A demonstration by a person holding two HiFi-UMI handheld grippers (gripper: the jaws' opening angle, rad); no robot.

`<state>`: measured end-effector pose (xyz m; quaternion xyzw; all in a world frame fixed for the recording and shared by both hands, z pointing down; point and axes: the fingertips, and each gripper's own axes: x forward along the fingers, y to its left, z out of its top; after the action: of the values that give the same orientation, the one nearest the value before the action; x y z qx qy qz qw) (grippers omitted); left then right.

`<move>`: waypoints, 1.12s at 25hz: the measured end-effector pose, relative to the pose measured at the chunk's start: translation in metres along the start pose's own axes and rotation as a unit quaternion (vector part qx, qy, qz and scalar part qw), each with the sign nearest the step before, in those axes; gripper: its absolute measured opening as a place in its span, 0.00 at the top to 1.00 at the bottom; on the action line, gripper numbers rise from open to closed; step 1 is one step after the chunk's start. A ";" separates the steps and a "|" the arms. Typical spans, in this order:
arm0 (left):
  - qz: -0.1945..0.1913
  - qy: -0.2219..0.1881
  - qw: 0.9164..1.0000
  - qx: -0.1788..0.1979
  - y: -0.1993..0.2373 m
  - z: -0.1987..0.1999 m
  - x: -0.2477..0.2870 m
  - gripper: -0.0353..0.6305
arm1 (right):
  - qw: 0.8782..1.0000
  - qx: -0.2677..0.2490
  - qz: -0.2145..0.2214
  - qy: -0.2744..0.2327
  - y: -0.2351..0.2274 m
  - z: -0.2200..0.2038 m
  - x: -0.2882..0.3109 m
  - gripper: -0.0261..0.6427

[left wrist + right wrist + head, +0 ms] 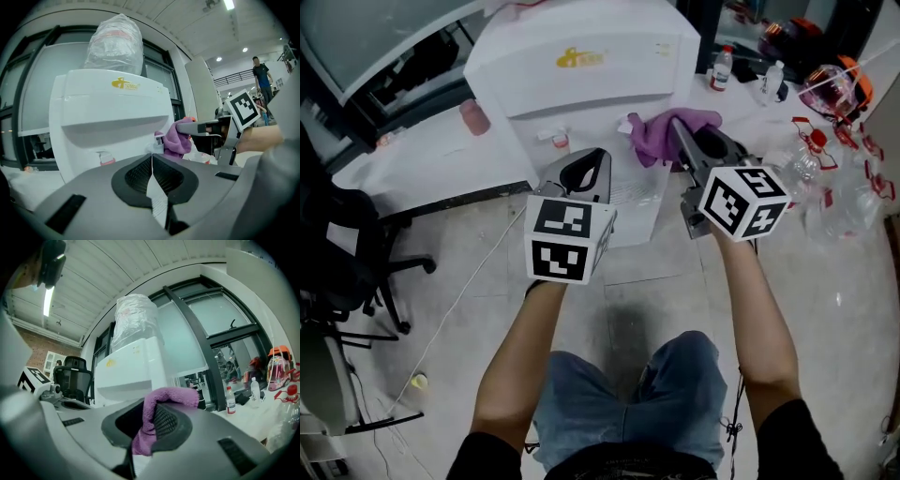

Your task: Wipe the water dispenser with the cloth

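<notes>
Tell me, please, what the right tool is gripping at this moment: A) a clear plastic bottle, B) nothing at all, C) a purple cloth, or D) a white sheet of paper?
C: the right gripper view shows the purple cloth pinched between the jaws of the right tool, and the head view shows it bunched at that tool's tip near the water dispenser.

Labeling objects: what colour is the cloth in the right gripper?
Purple. Cloth shows best in right gripper view.
</notes>
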<state>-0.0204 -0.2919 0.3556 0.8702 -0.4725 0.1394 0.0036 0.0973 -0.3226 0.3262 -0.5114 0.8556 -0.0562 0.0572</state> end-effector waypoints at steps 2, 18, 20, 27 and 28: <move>0.001 -0.008 1.000 0.001 0.000 -0.008 0.001 0.91 | 1.000 -0.003 -0.002 -0.002 -0.001 -0.012 -0.001 0.90; 0.028 -0.026 0.999 0.009 0.014 -0.057 -0.007 0.91 | 1.000 0.004 -0.014 0.023 -0.016 -0.108 0.002 0.90; 0.030 -0.024 0.999 0.012 0.015 -0.061 -0.007 0.91 | 0.999 0.010 -0.015 0.029 -0.017 -0.120 0.002 0.90; 0.037 -0.025 0.999 0.015 0.020 -0.072 -0.008 0.91 | 0.998 0.028 -0.024 0.046 -0.024 -0.159 0.000 0.90; 0.037 -0.025 0.999 0.015 0.020 -0.075 -0.008 0.91 | 0.998 0.029 -0.025 0.047 -0.026 -0.161 0.000 0.90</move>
<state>-0.0590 -0.2860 0.4228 0.8551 -0.5025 0.1251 -0.0266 0.0946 -0.3285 0.4896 -0.5277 0.8422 -0.1066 0.0301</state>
